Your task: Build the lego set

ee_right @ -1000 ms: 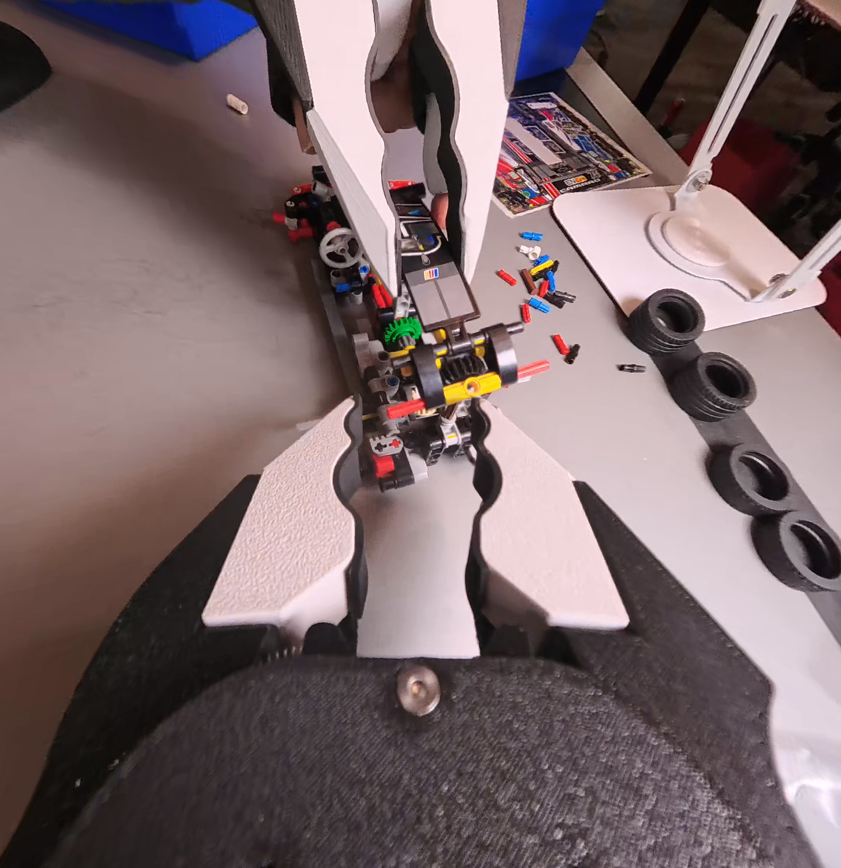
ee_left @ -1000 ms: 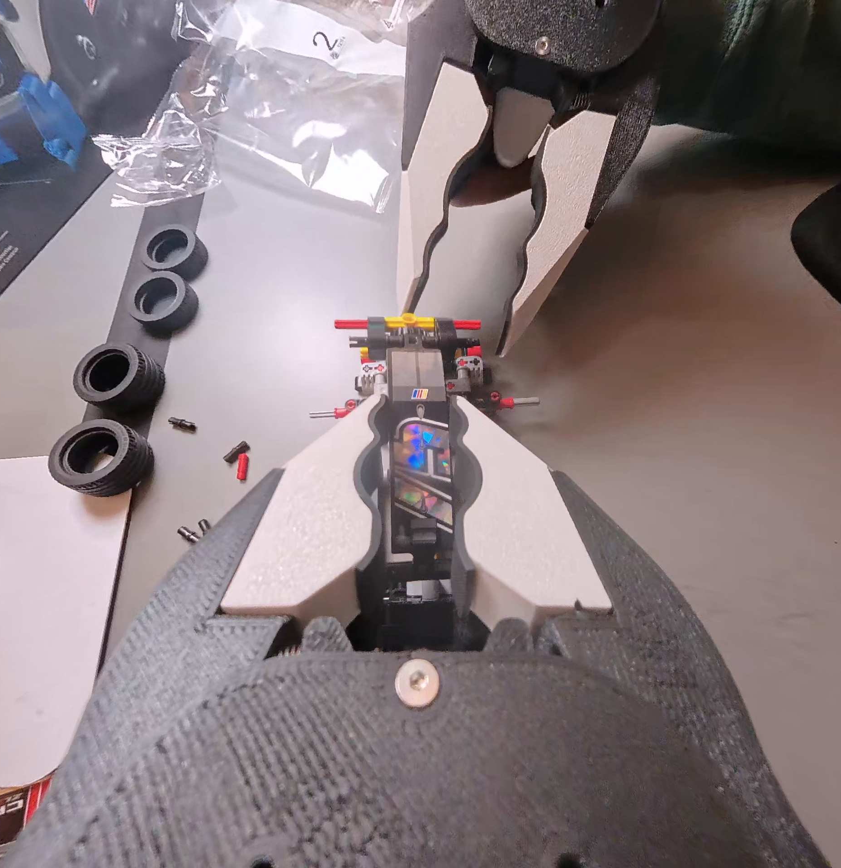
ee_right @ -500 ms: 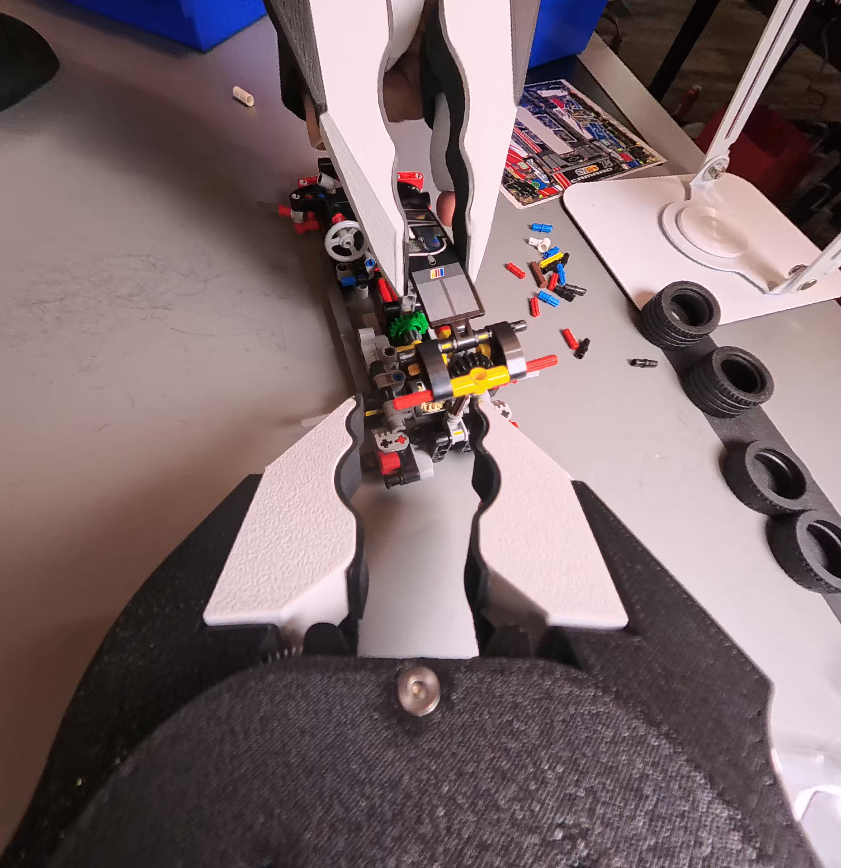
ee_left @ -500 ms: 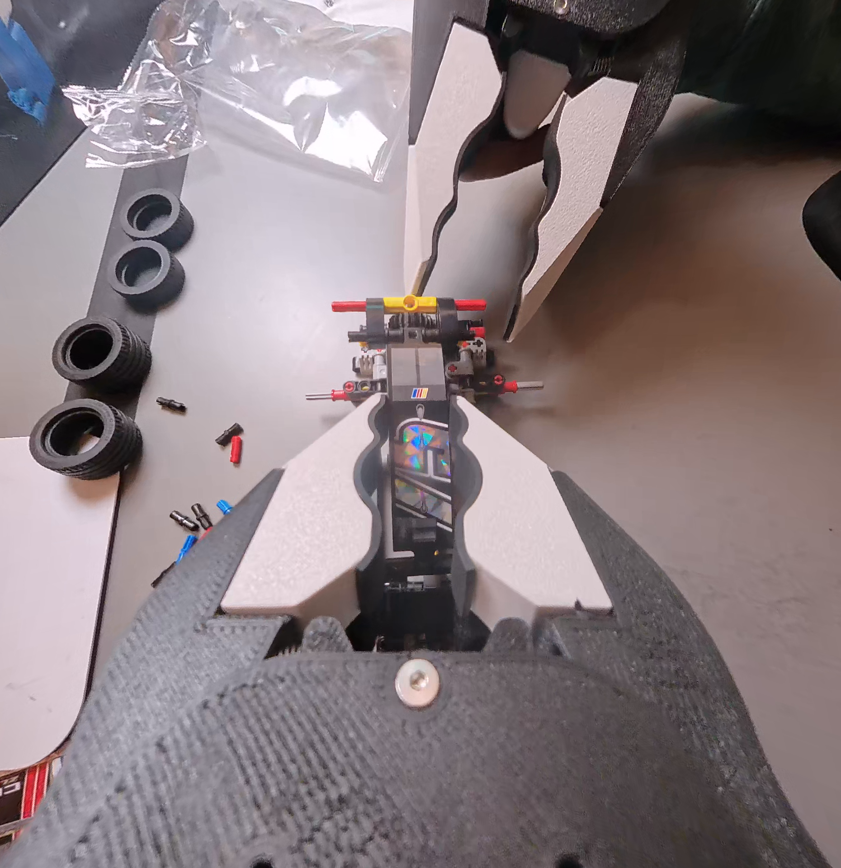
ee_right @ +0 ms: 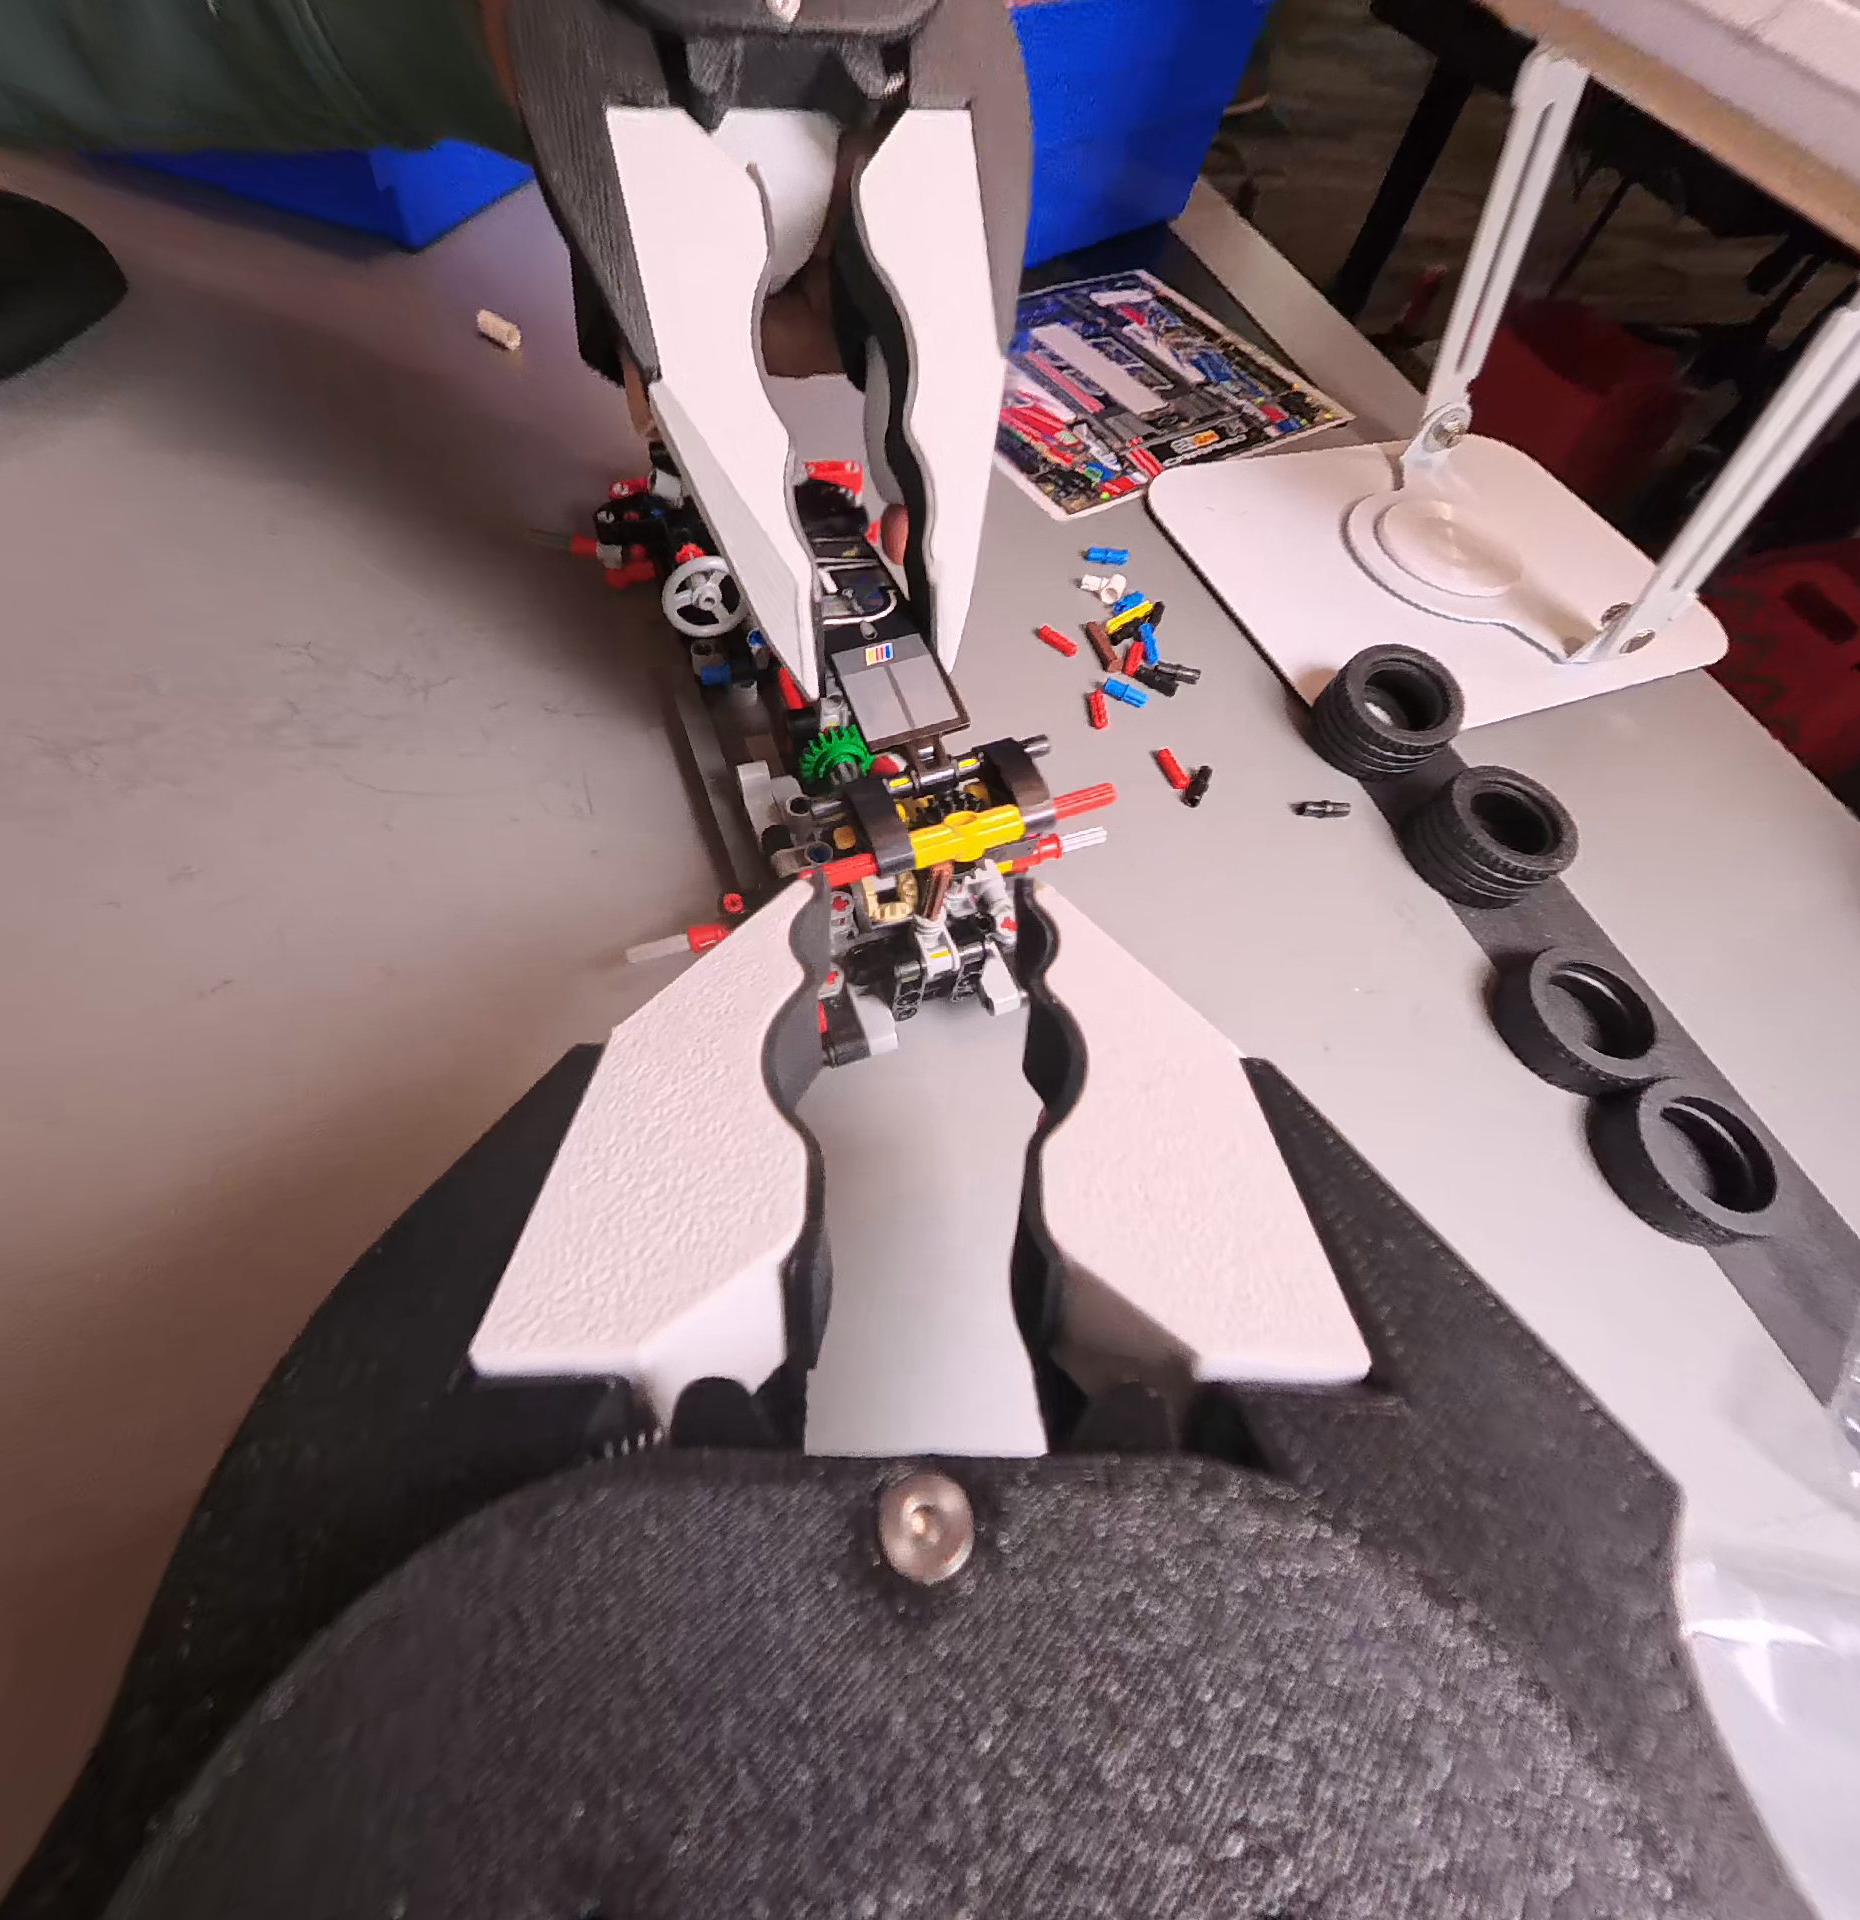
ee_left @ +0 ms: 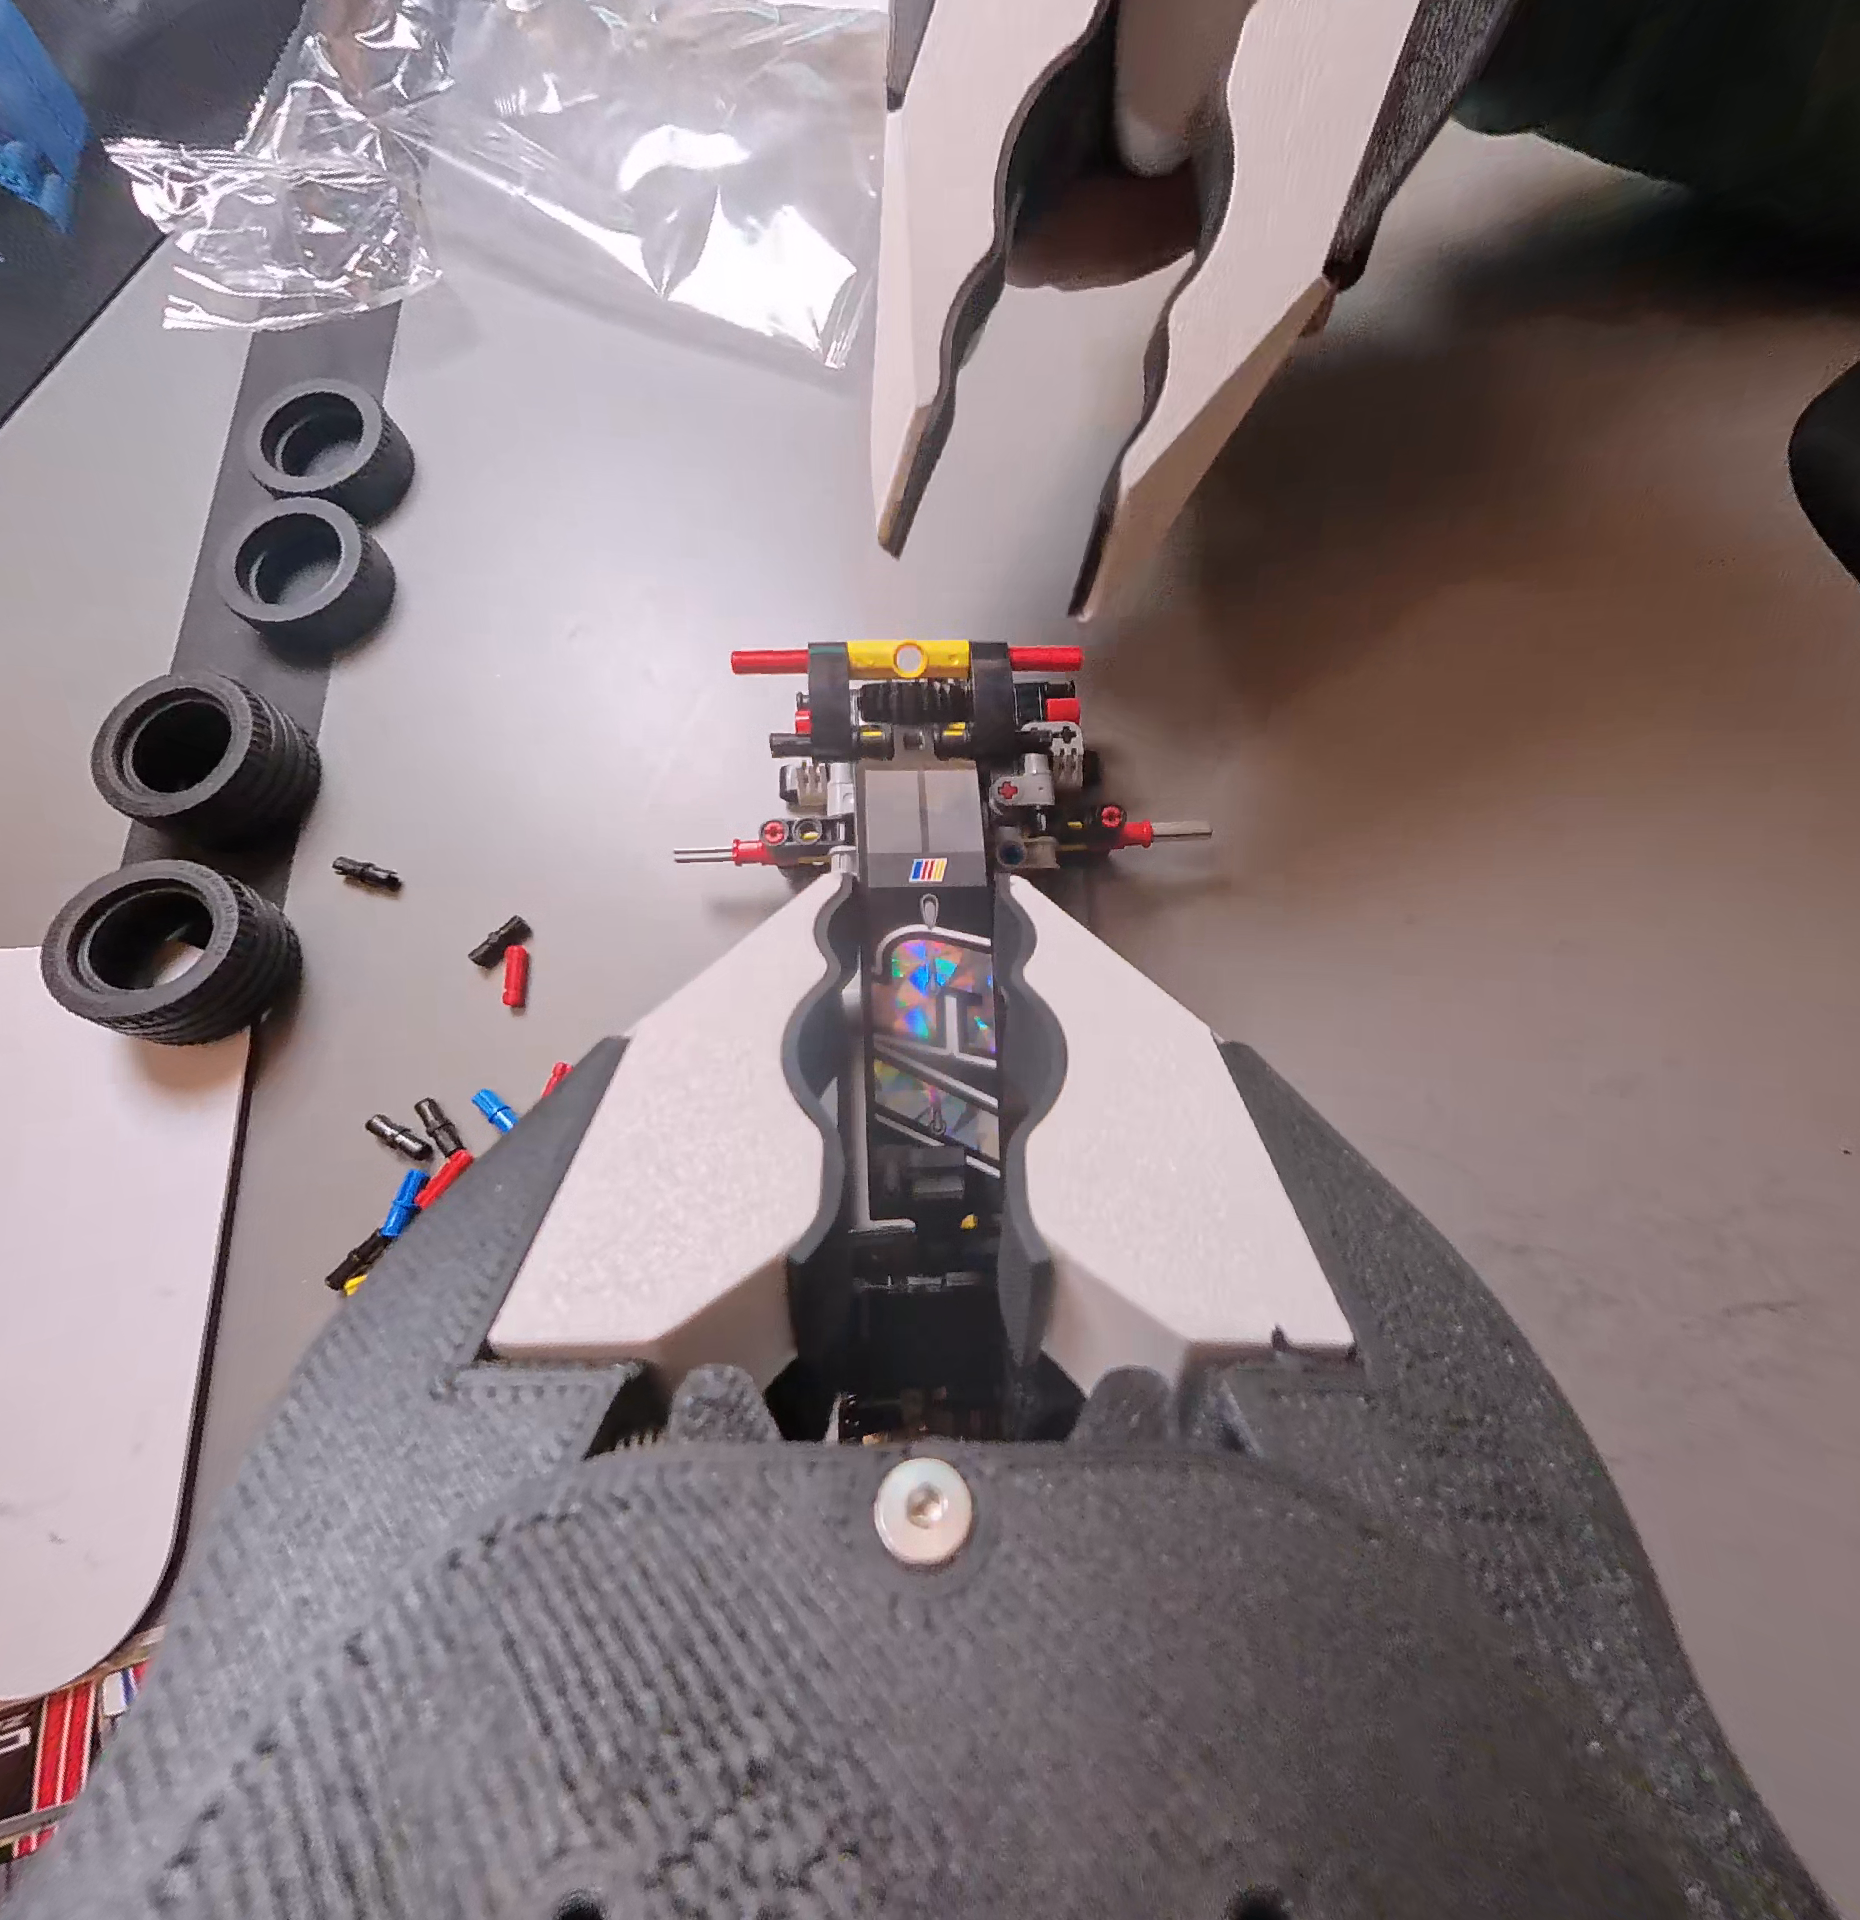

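Left wrist view: your left gripper (ee_left: 921, 914) pinches lego car (ee_left: 921, 821) on table (ee_left: 1477, 935); four tires (ee_left: 173, 951) left of car.
Right wrist view: your right gripper (ee_right: 921, 904) spread wide, tips beside car's yellow axle (ee_right: 962, 836); small pins (ee_right: 1128, 649) right of car.

Grey table (ee_left: 1528, 935). White lamp base (ee_right: 1425, 561) at its edge, angled white arm rising from it. Blue bin (ee_right: 1113, 125) at the far side. Black strip (ee_left: 282, 436) runs across the tabletop beside the base.
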`<control>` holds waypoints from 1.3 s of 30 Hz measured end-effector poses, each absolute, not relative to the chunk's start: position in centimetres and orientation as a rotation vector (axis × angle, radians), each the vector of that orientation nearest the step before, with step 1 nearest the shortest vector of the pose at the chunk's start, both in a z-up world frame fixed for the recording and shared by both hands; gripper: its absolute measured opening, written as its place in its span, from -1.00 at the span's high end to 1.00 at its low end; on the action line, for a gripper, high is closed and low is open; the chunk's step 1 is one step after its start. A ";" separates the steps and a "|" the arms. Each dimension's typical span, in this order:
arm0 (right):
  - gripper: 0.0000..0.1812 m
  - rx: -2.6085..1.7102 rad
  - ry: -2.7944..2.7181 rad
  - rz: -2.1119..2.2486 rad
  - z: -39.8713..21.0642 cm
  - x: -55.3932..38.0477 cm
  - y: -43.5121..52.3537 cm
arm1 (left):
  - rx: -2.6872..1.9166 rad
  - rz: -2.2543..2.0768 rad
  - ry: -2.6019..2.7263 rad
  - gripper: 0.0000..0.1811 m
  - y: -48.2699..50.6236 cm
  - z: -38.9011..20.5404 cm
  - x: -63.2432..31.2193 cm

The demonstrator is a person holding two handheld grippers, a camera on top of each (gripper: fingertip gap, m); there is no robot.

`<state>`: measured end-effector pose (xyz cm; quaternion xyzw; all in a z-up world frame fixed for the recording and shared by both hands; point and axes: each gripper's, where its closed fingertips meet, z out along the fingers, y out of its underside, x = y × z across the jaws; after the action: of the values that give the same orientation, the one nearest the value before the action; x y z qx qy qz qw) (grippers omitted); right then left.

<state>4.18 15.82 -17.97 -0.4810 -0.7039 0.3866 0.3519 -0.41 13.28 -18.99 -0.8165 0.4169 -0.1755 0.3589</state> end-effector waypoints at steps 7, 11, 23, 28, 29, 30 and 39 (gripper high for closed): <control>0.82 -1.288 -1.769 1.069 -18.0 4.1 16.6 | -2.106 -0.473 1.080 0.75 13.2 -19.0 -0.4; 0.76 -1.317 -1.837 1.028 -19.8 4.0 16.4 | -2.099 -0.476 1.078 0.74 13.3 -18.7 -0.3; 0.96 -1.232 -1.888 1.047 -21.5 2.0 14.0 | -2.086 -0.550 1.094 0.75 11.9 -18.4 0.3; 0.97 -1.129 -1.966 1.082 -21.5 3.2 10.4 | -2.063 -0.590 1.153 0.75 8.3 -18.3 1.3; 0.96 -1.103 -1.986 1.093 -21.5 3.5 9.4 | -2.057 -0.600 1.163 0.75 7.4 -18.3 1.6; 0.96 -1.083 -1.996 1.090 -21.5 3.7 8.6 | -2.052 -0.608 1.170 0.74 6.5 -18.3 1.8; 0.97 -0.916 -2.115 1.163 -21.5 5.1 0.6 | -2.034 -0.618 1.176 0.75 -0.8 -18.3 3.4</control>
<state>5.11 0.63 -21.47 -0.3411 -0.7873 0.4330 0.2763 3.40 -0.84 -18.30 -0.7846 0.4538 -0.2383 0.3488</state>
